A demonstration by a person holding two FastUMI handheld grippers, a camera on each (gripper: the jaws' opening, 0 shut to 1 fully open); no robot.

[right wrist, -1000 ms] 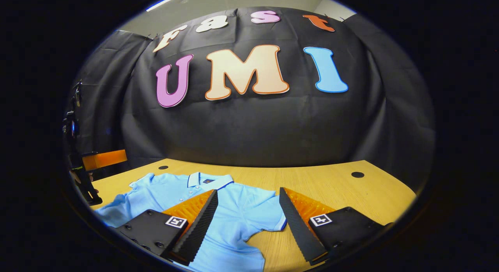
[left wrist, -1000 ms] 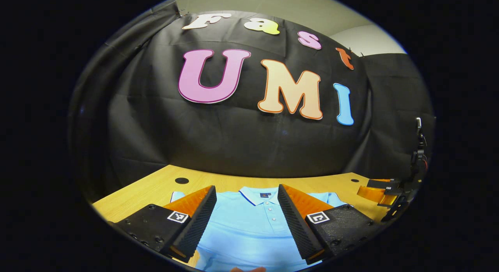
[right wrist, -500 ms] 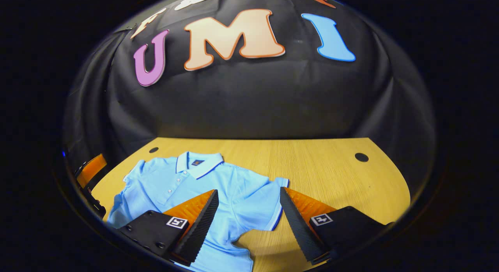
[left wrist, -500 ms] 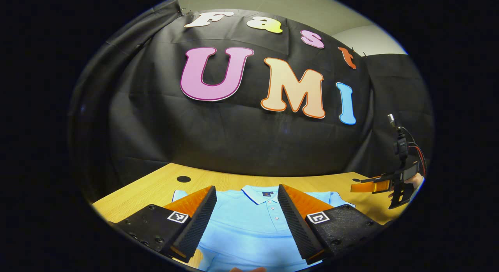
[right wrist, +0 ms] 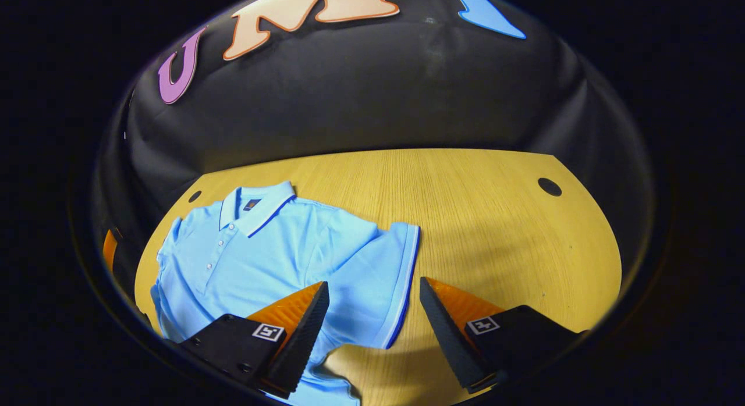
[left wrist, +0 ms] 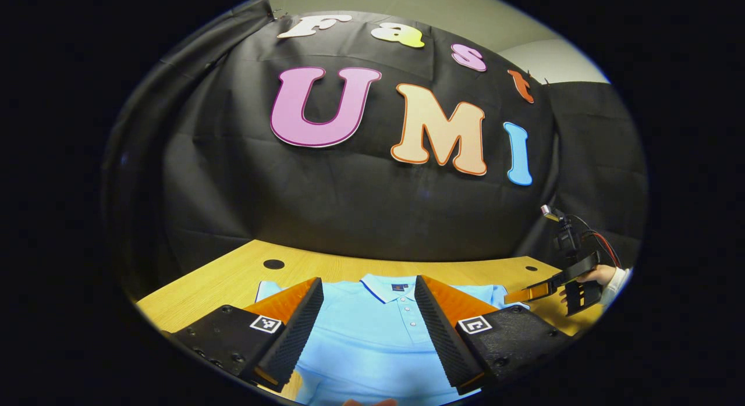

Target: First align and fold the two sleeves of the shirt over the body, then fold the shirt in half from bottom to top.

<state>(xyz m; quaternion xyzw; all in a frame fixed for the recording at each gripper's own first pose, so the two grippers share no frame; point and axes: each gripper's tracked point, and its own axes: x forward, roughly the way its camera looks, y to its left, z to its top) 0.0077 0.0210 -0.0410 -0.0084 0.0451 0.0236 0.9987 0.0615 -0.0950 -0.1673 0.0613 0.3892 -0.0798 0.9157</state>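
1. A light blue polo shirt (right wrist: pixel 273 249) lies flat and face up on the wooden surface (right wrist: pixel 495 220), collar toward the booth wall, both short sleeves spread out and nothing yet folded.
2. The right tongs (right wrist: pixel 372 330) hang spread wide and empty above the right sleeve (right wrist: pixel 396 278), its dark-trimmed cuff lying between the two fingers.
3. The left tongs (left wrist: pixel 366 330) hover released over the shirt's chest, gripping nothing.
4. To do this step well, the right tongs should probably drop onto the cuff edge and pinch only the sleeve's layers, not the body beneath.
5. Carrying the sleeve straight across toward the button placket, cuff kept parallel to the side seam, would likely give a square fold.
6. A snagged underlayer could drag the whole shirt askew.
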